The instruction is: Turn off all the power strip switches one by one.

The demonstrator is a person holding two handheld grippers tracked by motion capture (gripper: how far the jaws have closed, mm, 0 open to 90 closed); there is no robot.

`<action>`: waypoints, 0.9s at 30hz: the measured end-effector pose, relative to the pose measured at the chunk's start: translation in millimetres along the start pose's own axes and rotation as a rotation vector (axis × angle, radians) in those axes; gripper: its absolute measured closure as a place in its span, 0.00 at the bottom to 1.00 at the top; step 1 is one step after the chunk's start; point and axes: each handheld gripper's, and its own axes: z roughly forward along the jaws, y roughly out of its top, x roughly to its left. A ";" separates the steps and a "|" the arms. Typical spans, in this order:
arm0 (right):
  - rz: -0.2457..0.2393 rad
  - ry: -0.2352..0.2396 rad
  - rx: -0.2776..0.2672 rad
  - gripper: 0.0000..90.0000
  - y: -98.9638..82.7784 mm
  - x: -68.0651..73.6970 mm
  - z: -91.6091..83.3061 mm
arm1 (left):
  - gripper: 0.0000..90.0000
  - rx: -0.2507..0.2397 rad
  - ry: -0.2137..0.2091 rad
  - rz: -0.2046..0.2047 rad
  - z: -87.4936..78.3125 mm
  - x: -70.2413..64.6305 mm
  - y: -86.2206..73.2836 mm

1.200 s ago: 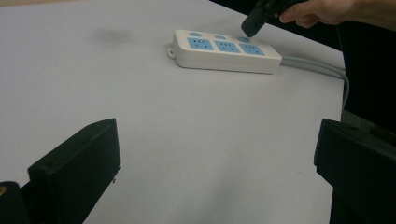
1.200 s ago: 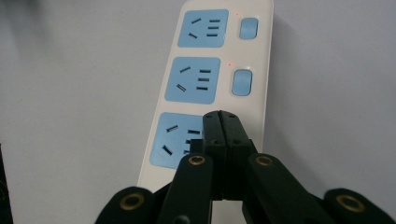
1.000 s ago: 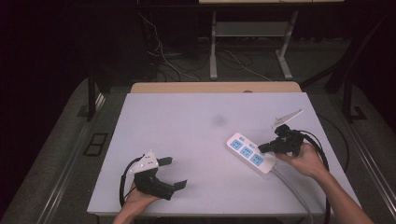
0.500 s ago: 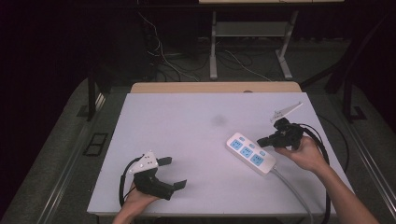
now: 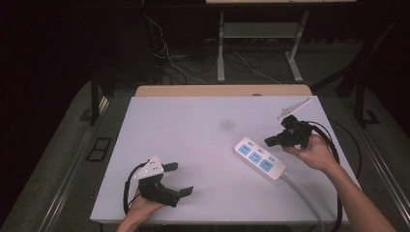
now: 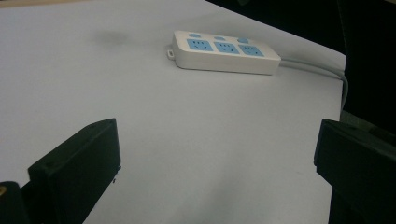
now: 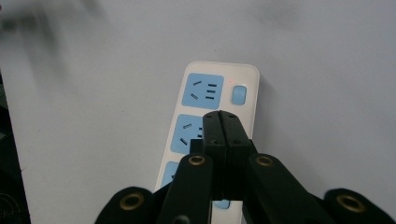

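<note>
Seemingly clear, closed right gripper (image 7: 221,116) above power strip (image 7: 212,135).

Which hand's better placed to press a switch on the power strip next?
Right. Its claw, jaws shut, hangs just above the power strip, over the middle socket beside the switches. The left claw rests open at the table's near left corner, well apart from the strip.

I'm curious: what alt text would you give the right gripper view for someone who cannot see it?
The right gripper, its two black jaws pressed together with nothing between them, points down over a white power strip with blue sockets. The strip lies on a pale grey table.
</note>
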 end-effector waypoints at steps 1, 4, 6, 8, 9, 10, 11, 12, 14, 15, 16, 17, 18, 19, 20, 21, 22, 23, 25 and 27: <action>-0.001 0.000 0.001 1.00 1.1 -0.6 0.4 | 0.00 0.000 -0.001 0.000 0.0 0.0 0.0; 0.003 -0.002 0.001 1.00 4.3 -2.4 1.9 | 0.00 0.000 -0.001 0.000 0.1 0.0 0.0; 0.001 -0.002 -0.001 1.00 5.4 -4.0 3.3 | 0.00 0.000 -0.001 0.000 -0.2 0.0 0.0; 0.009 0.000 -0.001 1.00 5.7 -5.4 5.9 | 0.00 -0.001 0.000 -0.001 -0.6 0.2 0.0; 0.009 0.000 0.001 1.00 5.5 -6.2 7.5 | 0.00 -0.003 0.000 -0.002 -0.8 0.2 0.0; 0.010 -0.001 0.005 1.00 5.4 -6.4 8.8 | 0.00 -0.003 0.001 -0.001 -1.1 0.2 0.0; 0.011 0.000 0.007 1.00 5.2 -6.8 10.7 | 0.00 -0.003 0.002 -0.002 -1.3 0.1 0.0; 0.014 0.004 0.011 1.00 4.5 -7.5 15.1 | 0.00 -0.004 0.001 -0.002 -1.3 0.3 -0.1; 0.013 0.004 0.014 1.00 4.4 -7.9 16.5 | 0.00 -0.003 0.001 -0.002 -1.4 0.6 -0.1; 0.015 0.005 0.016 1.00 4.2 -8.2 18.0 | 0.00 -0.004 0.001 -0.002 -1.5 0.8 -0.1; 0.014 0.006 0.017 1.00 3.9 -8.9 19.7 | 0.00 -0.004 0.001 -0.002 -1.5 0.8 -0.1; 0.014 0.006 0.018 1.00 3.9 -9.4 20.8 | 0.00 -0.004 0.001 -0.002 -1.5 0.8 -0.1; 0.016 0.009 0.020 1.00 3.8 -9.7 21.7 | 0.00 -0.003 0.001 -0.001 -1.5 0.8 -0.1; 0.017 0.008 0.020 1.00 3.8 -10.0 22.4 | 0.00 -0.003 0.001 -0.001 -1.4 0.8 -0.1; 0.017 0.009 0.017 1.00 3.7 -10.7 23.5 | 0.00 -0.003 0.001 -0.001 -1.5 0.7 -0.1; 0.017 0.008 0.019 1.00 3.6 -11.2 24.1 | 0.00 -0.004 0.001 -0.002 -1.5 0.7 -0.1; 0.020 0.010 0.018 1.00 3.3 -11.5 25.0 | 0.00 -0.004 0.000 -0.002 -1.5 0.7 -0.1; 0.022 0.009 0.019 1.00 3.0 -12.0 25.7 | 0.00 -0.004 0.000 -0.002 -1.5 0.8 -0.1; 0.029 0.010 0.019 1.00 1.3 -13.2 27.7 | 0.00 -0.003 0.001 -0.002 -1.6 0.9 -0.1; 0.031 0.012 0.023 1.00 0.1 -13.6 28.8 | 0.00 -0.005 0.001 -0.002 -1.7 0.8 -0.1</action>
